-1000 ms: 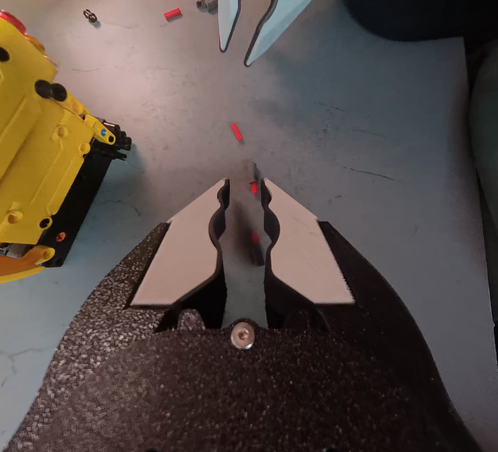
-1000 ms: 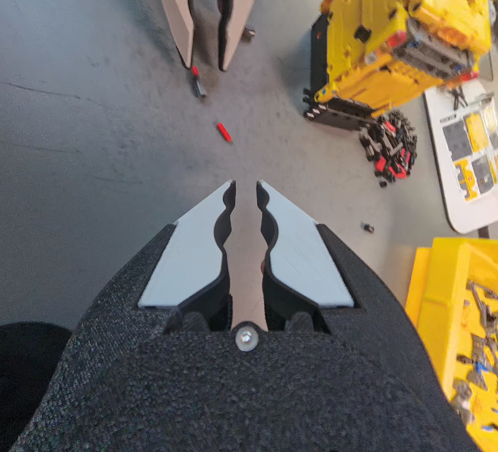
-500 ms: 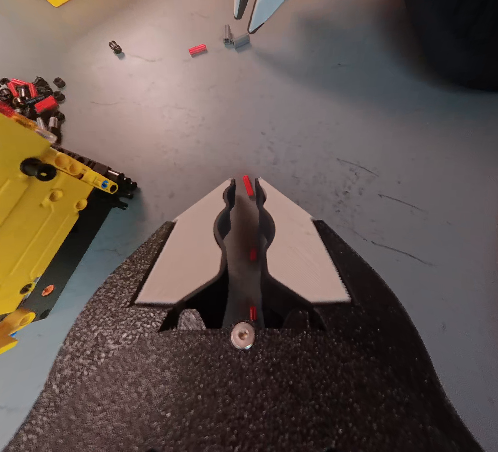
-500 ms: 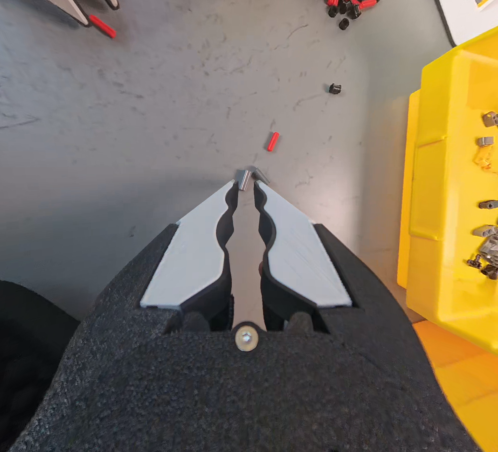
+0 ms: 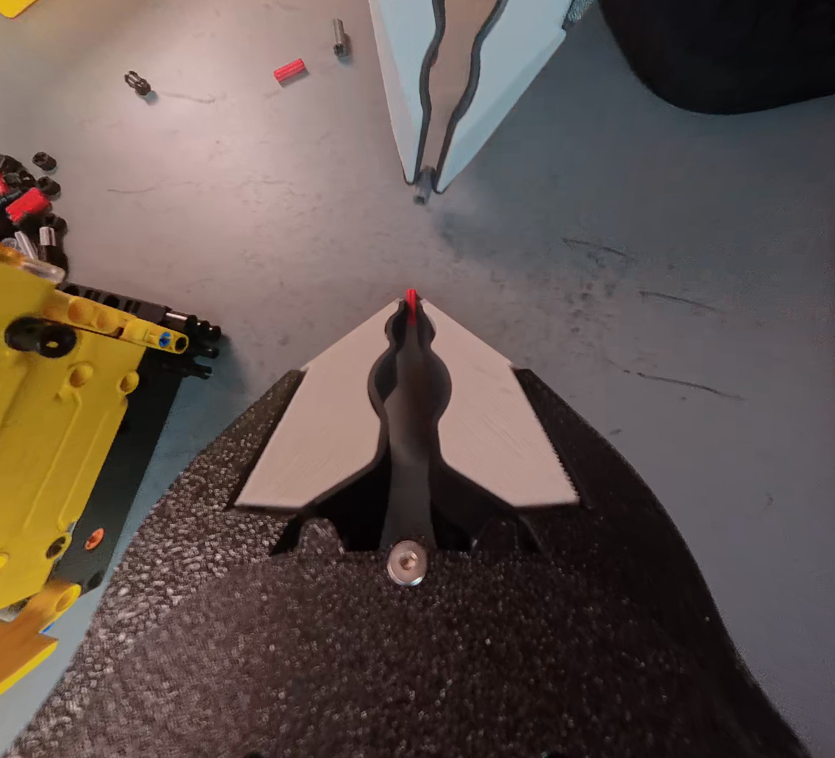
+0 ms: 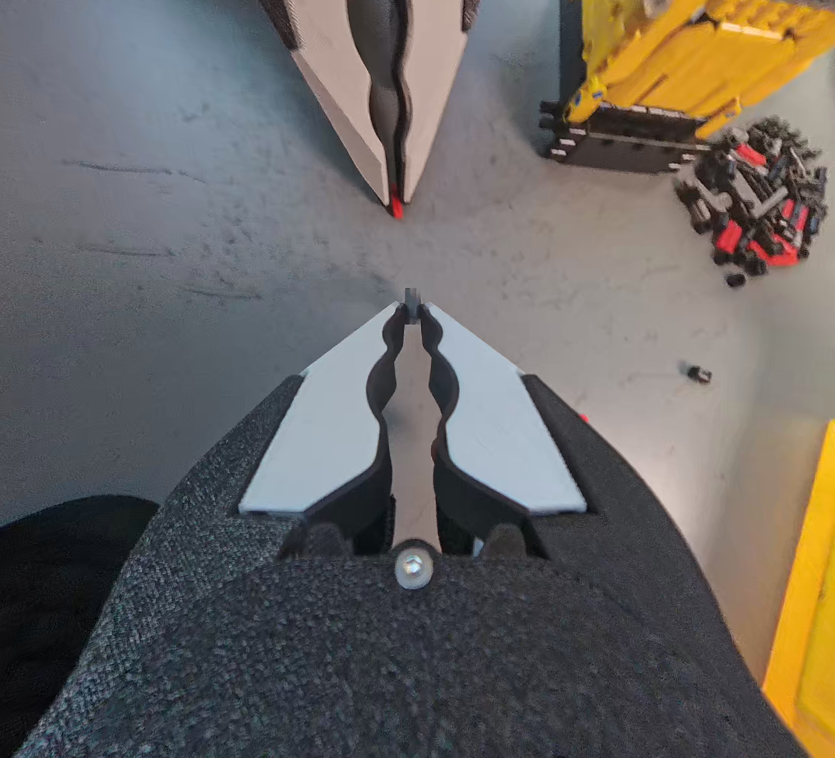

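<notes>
My left gripper (image 5: 411,307) is shut on a small red pin (image 5: 410,305) that sticks out past its tips, held above the grey table. It also shows in the right wrist view (image 6: 396,198), with the red pin (image 6: 396,207) at its tips. My right gripper (image 6: 411,307) is shut on a small grey connector piece (image 6: 411,302). It also shows in the left wrist view (image 5: 424,183), with the grey piece (image 5: 423,189) at its tips. The two grippers point tip to tip, a short gap apart.
A yellow and black brick-built model (image 5: 58,397) (image 6: 668,36) stands beside the grippers. A heap of black, grey and red small parts (image 6: 754,203) lies next to it. A loose red pin (image 5: 290,70), grey connector (image 5: 339,37), black piece (image 5: 136,82) and yellow tray (image 6: 809,578) are nearby.
The left gripper closed on the red pin and lifted it. The right gripper closed on the grey connector, lifted it and swung back to face the left gripper.
</notes>
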Motion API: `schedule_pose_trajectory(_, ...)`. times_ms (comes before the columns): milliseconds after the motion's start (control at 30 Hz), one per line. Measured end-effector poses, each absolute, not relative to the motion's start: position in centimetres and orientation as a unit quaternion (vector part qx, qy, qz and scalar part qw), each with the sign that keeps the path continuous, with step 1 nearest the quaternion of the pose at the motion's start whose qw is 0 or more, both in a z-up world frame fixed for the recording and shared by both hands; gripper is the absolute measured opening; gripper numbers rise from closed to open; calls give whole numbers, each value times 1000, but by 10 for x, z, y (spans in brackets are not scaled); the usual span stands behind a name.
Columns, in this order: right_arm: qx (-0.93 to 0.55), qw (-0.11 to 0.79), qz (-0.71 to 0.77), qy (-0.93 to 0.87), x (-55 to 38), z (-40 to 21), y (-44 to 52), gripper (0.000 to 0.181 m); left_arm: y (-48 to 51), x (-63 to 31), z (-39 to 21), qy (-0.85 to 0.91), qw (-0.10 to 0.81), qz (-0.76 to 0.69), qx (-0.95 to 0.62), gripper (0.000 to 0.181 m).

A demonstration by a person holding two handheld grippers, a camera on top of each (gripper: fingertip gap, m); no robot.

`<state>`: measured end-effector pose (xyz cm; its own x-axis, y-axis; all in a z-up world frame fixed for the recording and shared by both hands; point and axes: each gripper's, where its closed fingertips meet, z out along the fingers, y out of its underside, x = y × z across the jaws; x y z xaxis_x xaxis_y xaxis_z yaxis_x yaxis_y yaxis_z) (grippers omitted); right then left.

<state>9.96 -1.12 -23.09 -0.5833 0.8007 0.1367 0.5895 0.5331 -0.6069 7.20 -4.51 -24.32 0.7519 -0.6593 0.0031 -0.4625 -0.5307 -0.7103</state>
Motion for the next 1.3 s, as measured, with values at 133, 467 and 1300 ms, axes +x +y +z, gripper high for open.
schedule_pose_trajectory(133, -372, 183, 262, -871, 80, -238, -33, 6, -46, 68, -243, 338, 365, -143, -856, 2)
schedule_pose_trajectory(467, -358, 196, 276, -870, 70, -241, -43, 6, -52, 68, -243, 347, 371, -139, -850, 2)
schedule_pose_trajectory(1300, -337, 209, 283, -873, 72, -241, -44, 5, -47, 75, -241, 346, 378, -136, -848, 0)
